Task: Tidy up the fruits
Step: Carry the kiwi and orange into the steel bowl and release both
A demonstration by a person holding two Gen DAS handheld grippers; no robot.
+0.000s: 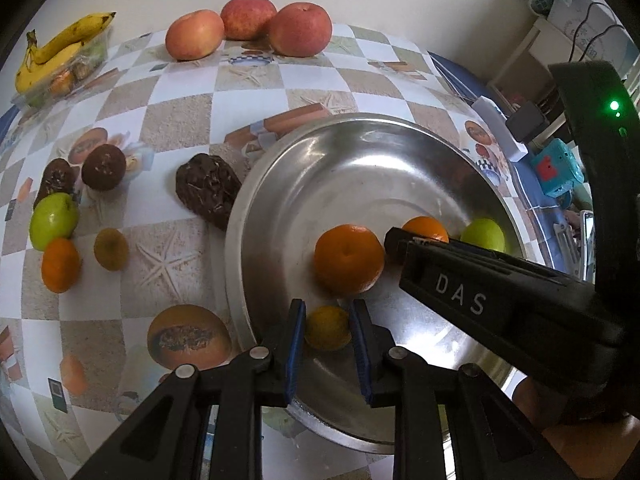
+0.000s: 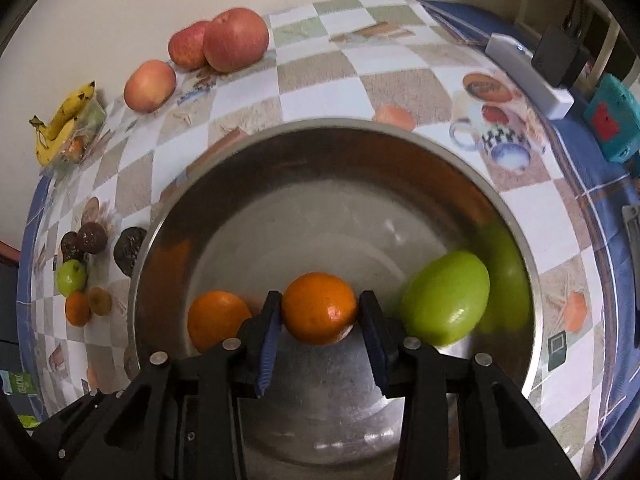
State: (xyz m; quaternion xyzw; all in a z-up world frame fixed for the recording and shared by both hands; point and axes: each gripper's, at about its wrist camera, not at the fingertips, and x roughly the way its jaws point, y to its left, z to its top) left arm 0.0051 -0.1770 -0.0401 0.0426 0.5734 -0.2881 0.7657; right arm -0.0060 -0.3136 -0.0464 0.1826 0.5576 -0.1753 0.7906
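Jaws: left gripper [image 1: 327, 334] clamped on small yellow-orange citrus [image 1: 328, 328]; right gripper [image 2: 320, 312] flanks glossy round orange [image 2: 319, 308], contact unclear. Both low inside the shiny round steel bowl [image 2: 280, 148], with smooth green apple [image 2: 446, 298] near its right wall.

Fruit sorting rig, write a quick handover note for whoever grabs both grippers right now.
Left gripper: fingers around a small yellow-orange citrus low over the round steel bowl.
Right gripper: closed on a round orange inside the bowl.
Already in the bowl: a second orange and a green apple.
Still on the checkered tablecloth: three red apples, a banana bunch, three dark brown fruits, a green apple, a small orange, a brownish fruit.
Next: probably release both, then fetch the rest.
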